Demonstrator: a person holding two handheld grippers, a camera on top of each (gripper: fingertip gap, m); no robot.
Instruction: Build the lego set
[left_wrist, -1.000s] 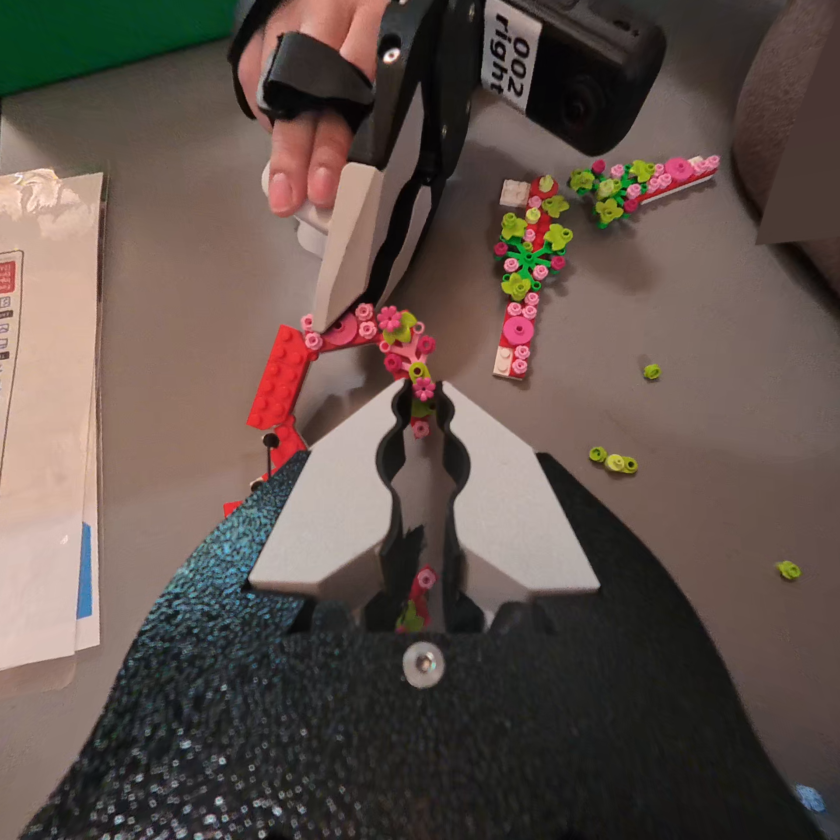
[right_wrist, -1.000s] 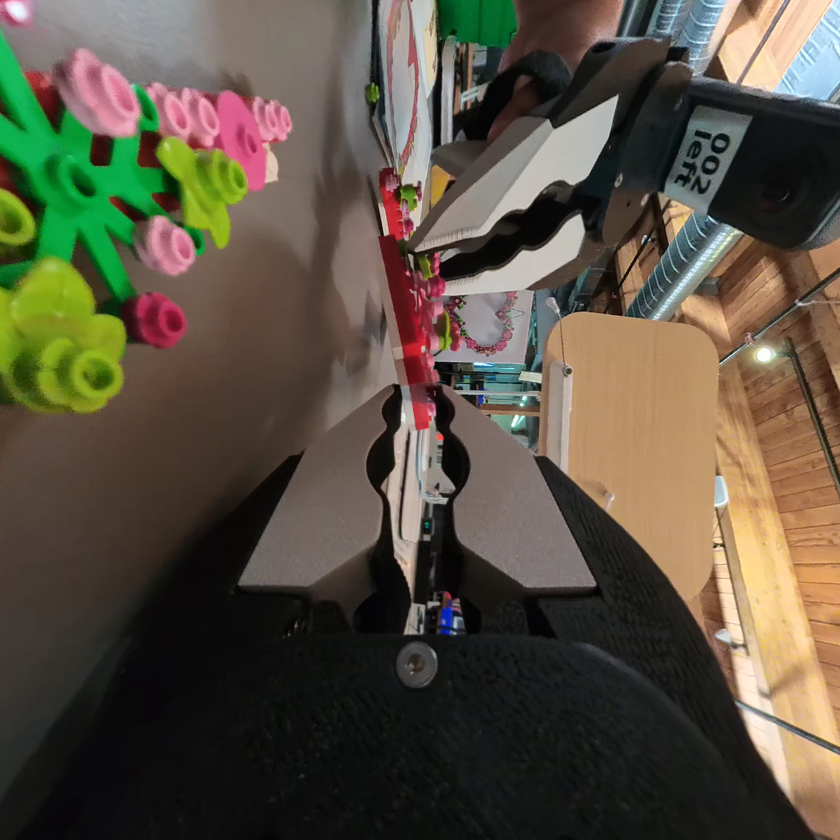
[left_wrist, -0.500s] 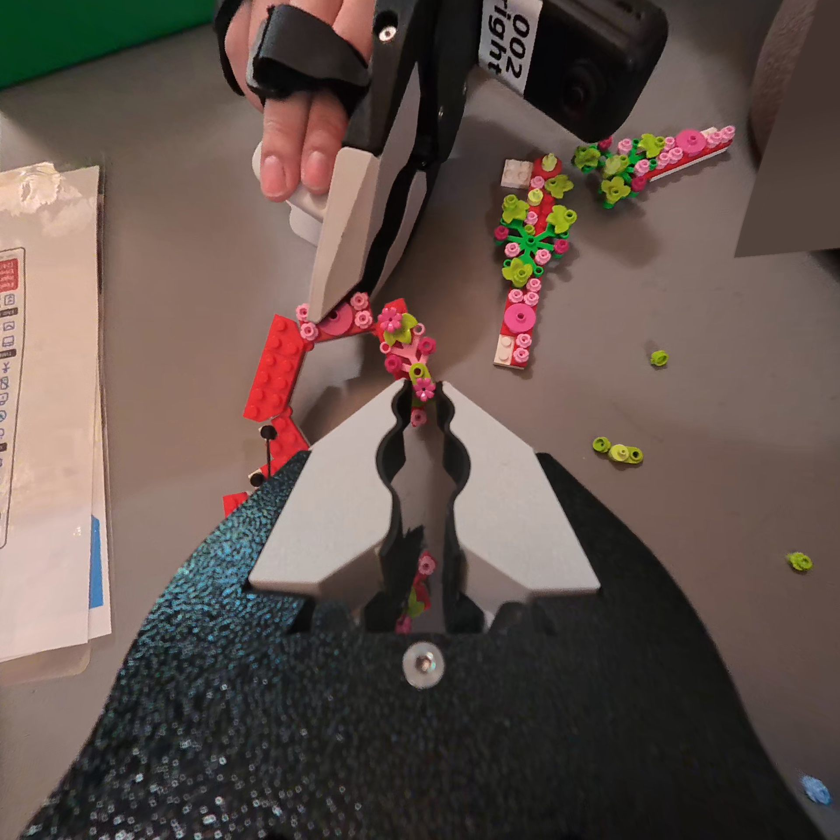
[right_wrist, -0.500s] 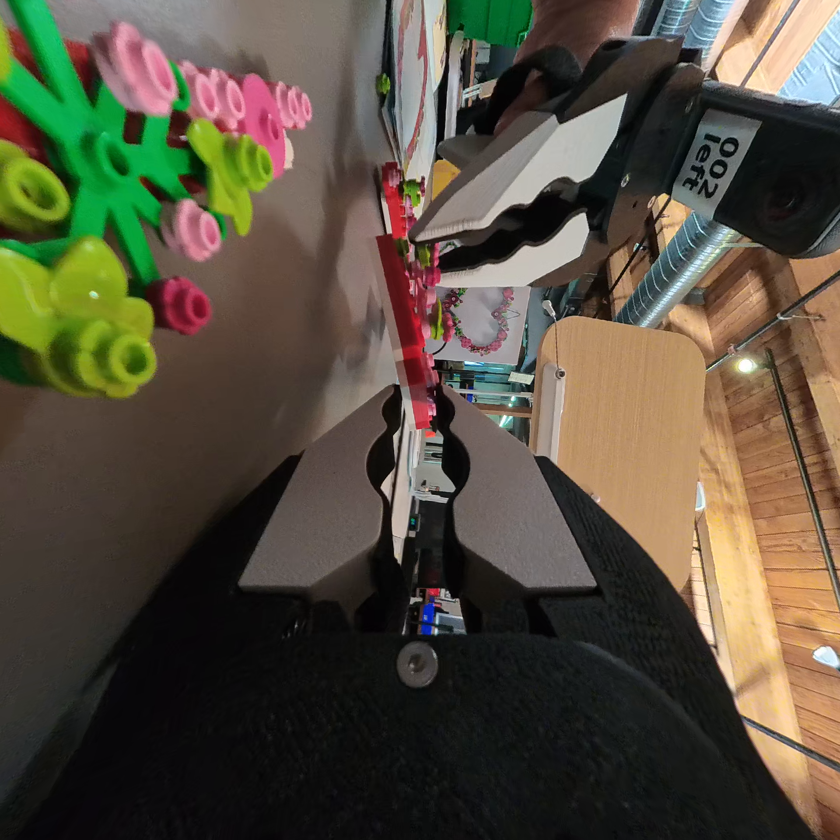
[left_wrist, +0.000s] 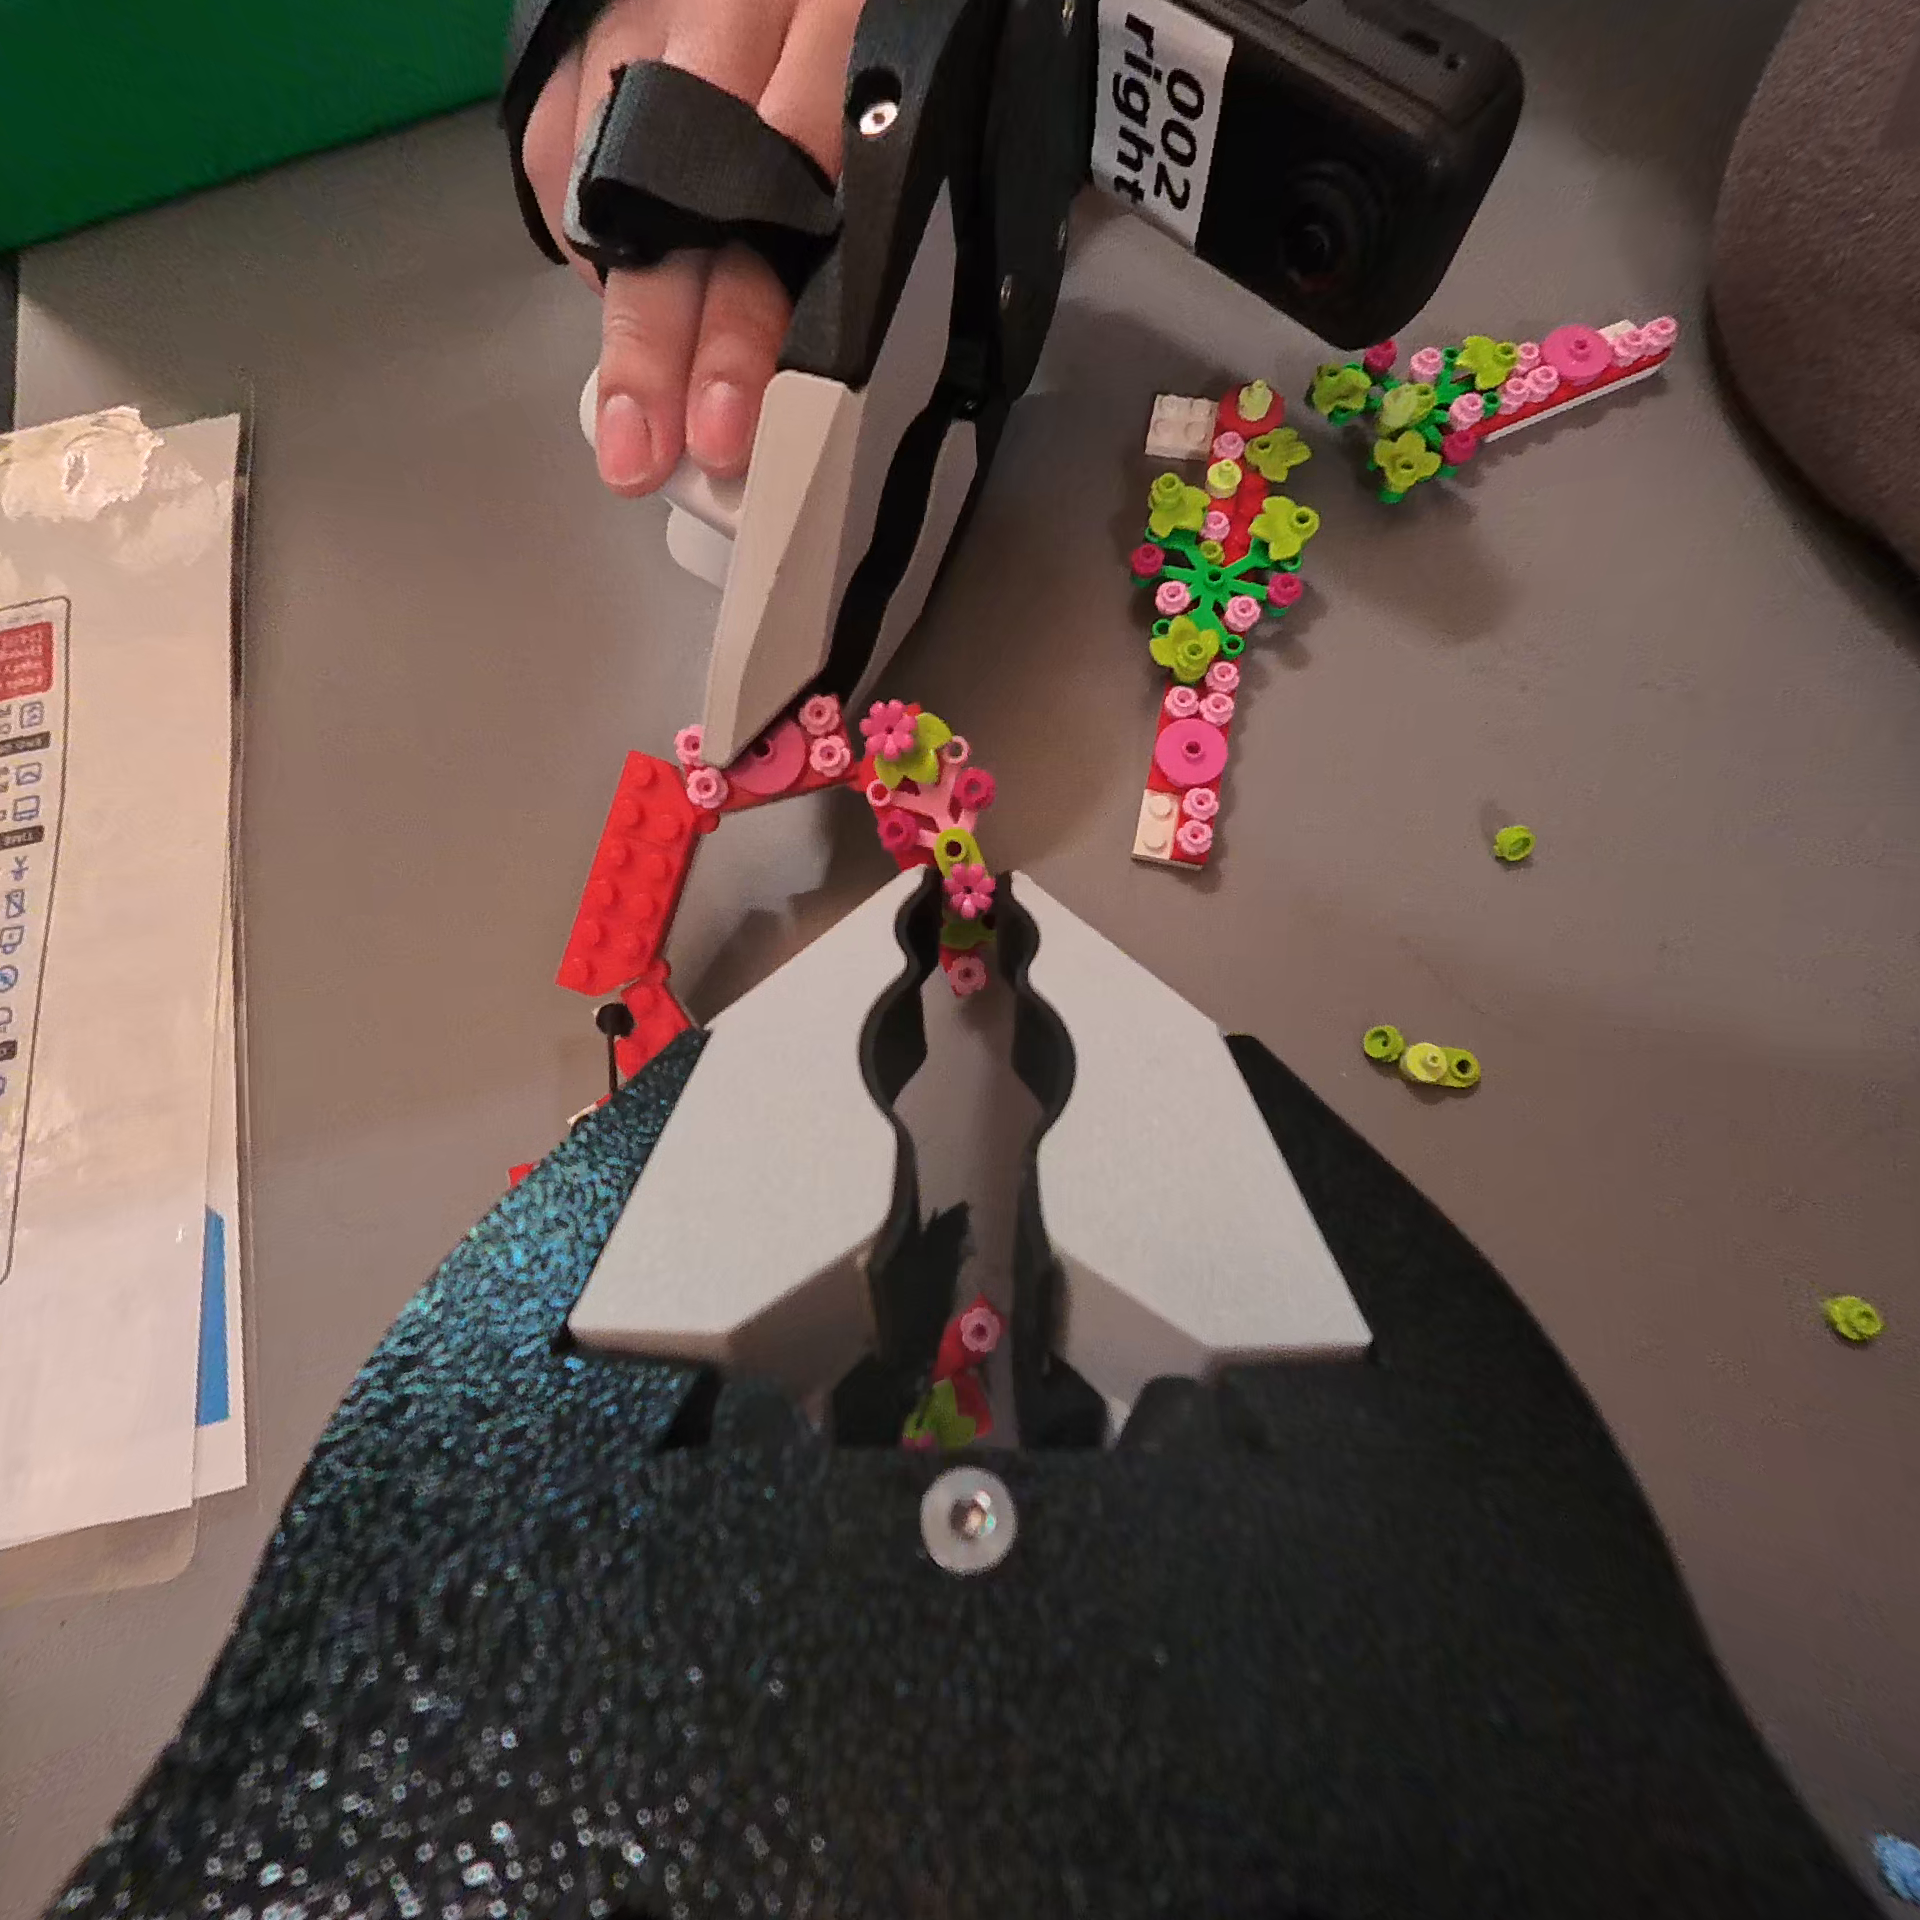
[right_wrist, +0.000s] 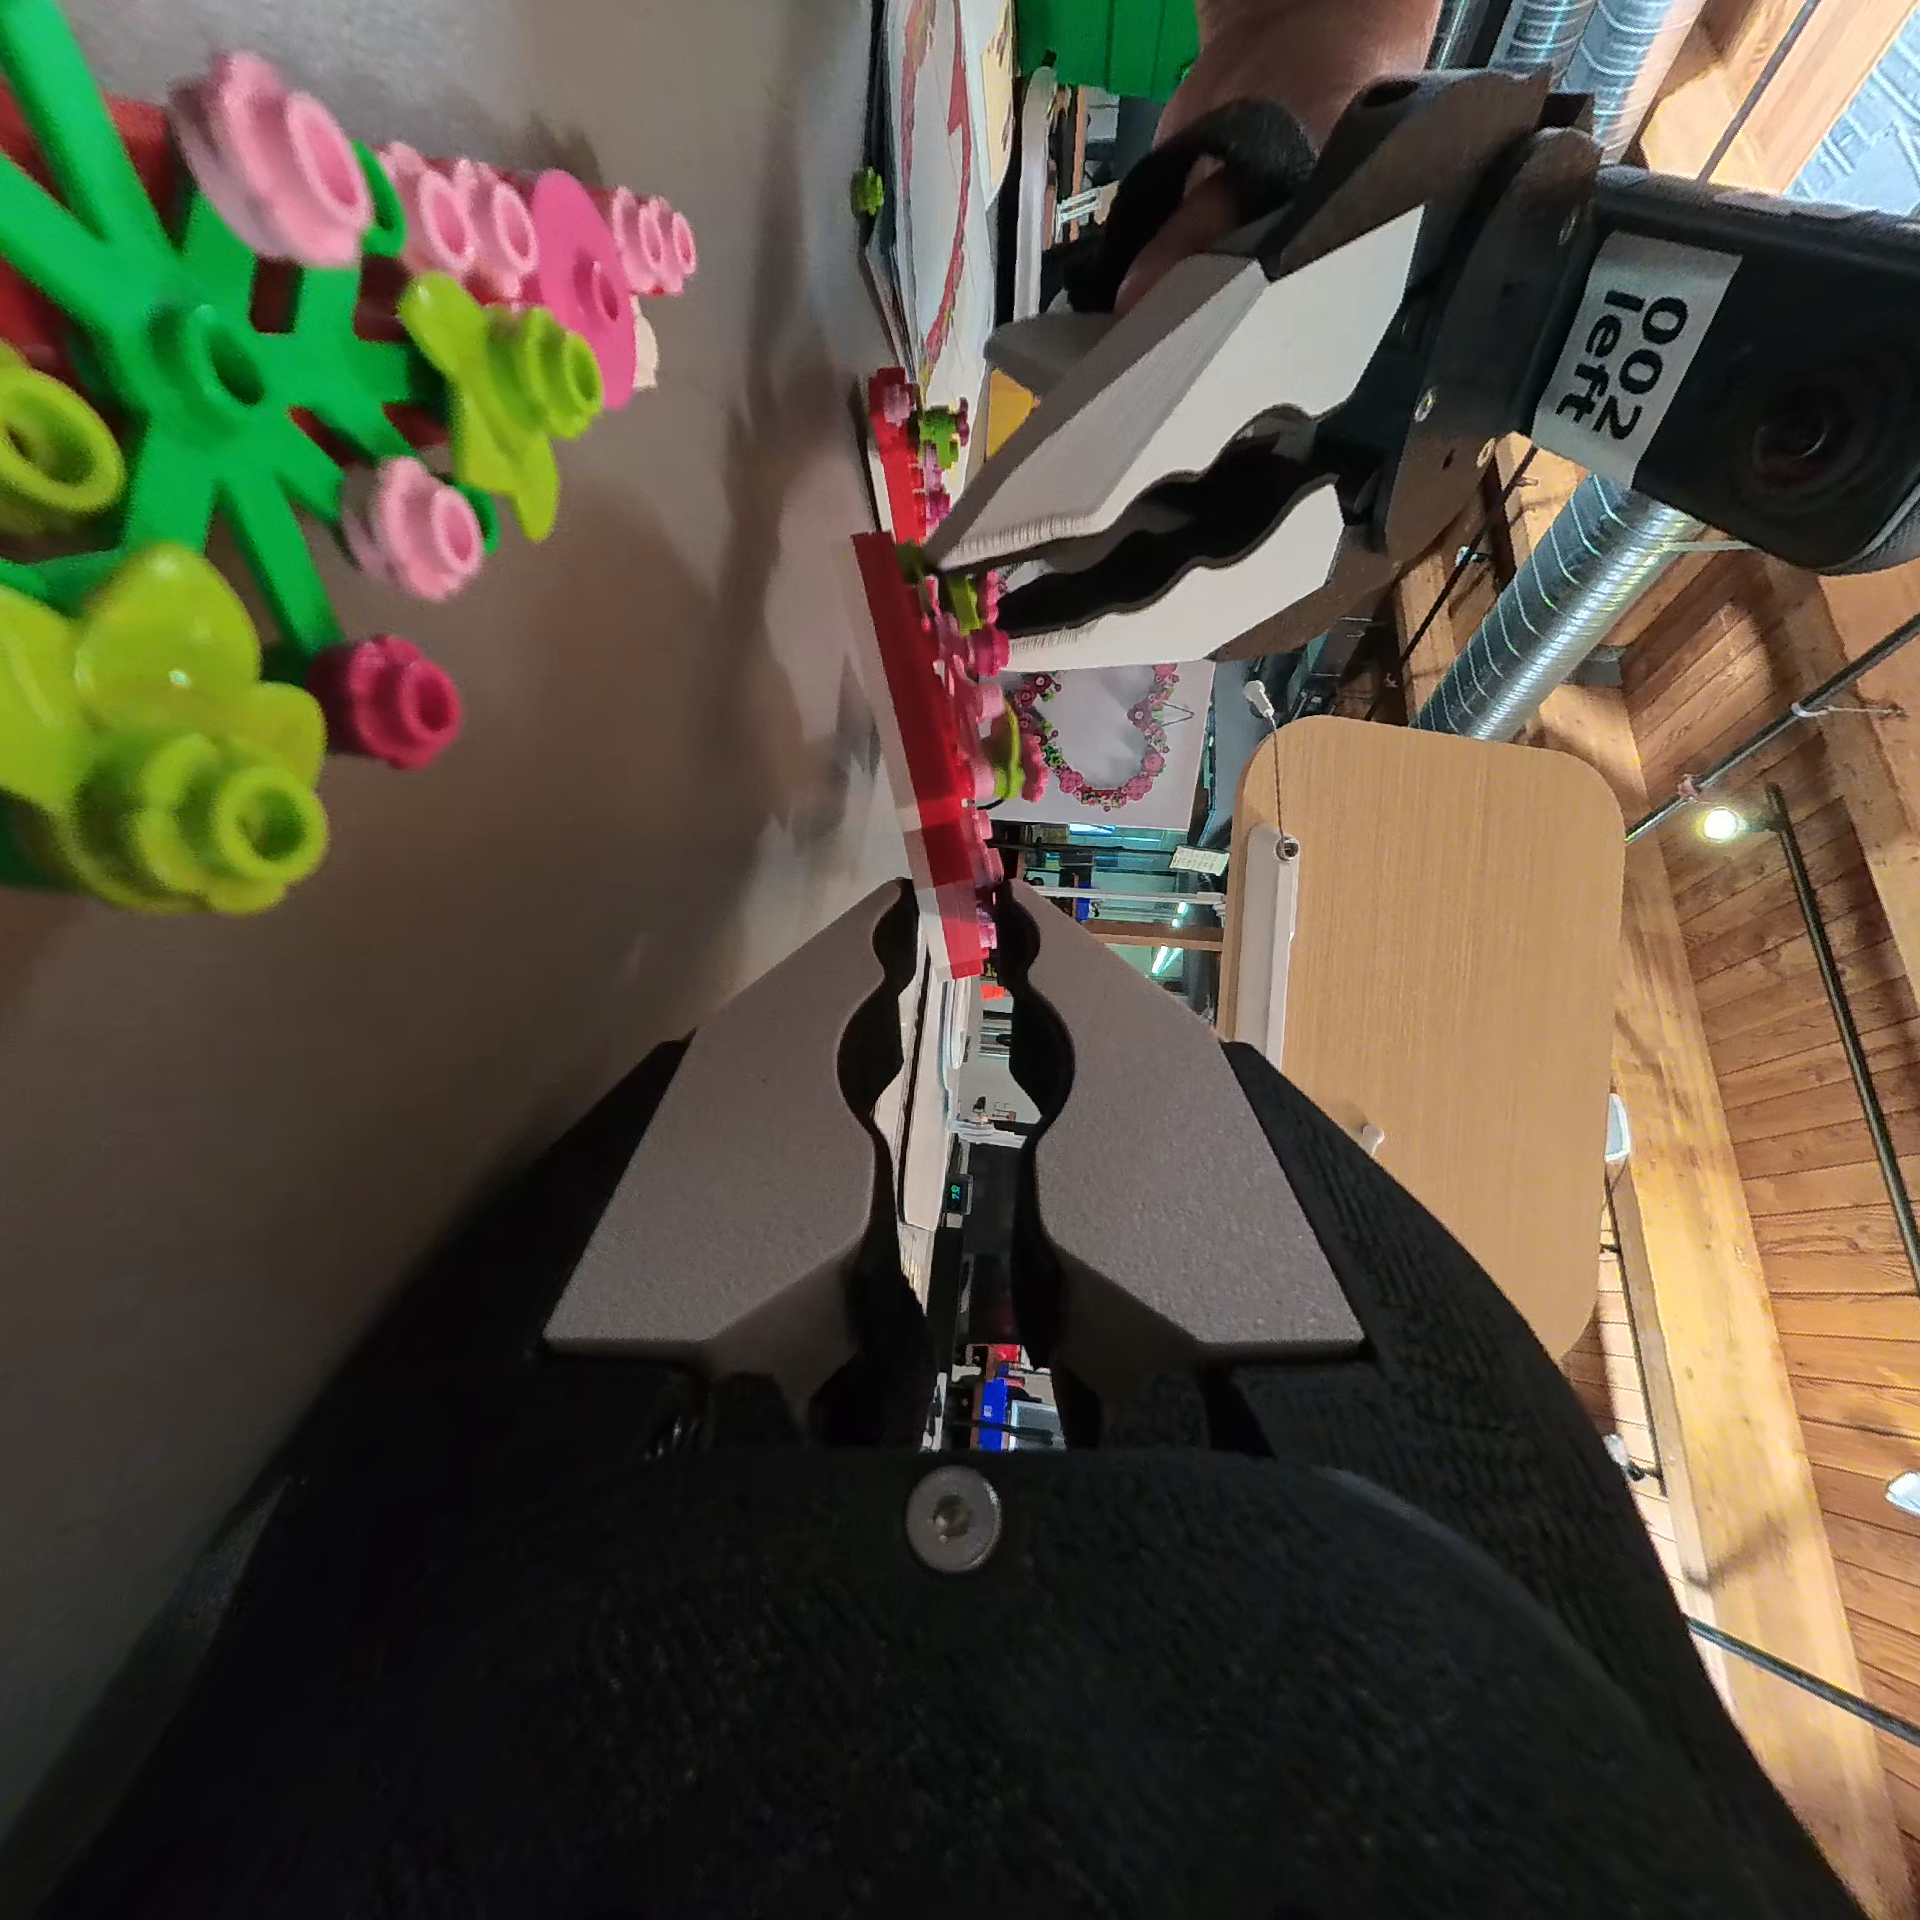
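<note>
The left gripper (left_wrist: 966, 914) was clamped on one flowered arm of a curved red brick lego frame (left_wrist: 634, 873) resting on the grey table (left_wrist: 1558, 1455). The right gripper (left_wrist: 774, 727), straight ahead, pinched the frame's far end. Two finished flower strips (left_wrist: 1210, 623) lay beyond, rightward.

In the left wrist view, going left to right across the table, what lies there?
Paper instruction sheets → bare red plates of the curved piece → left tool gripping its flowered end → straight flowered strip → three joined lime studs → lone lime stud.
</note>
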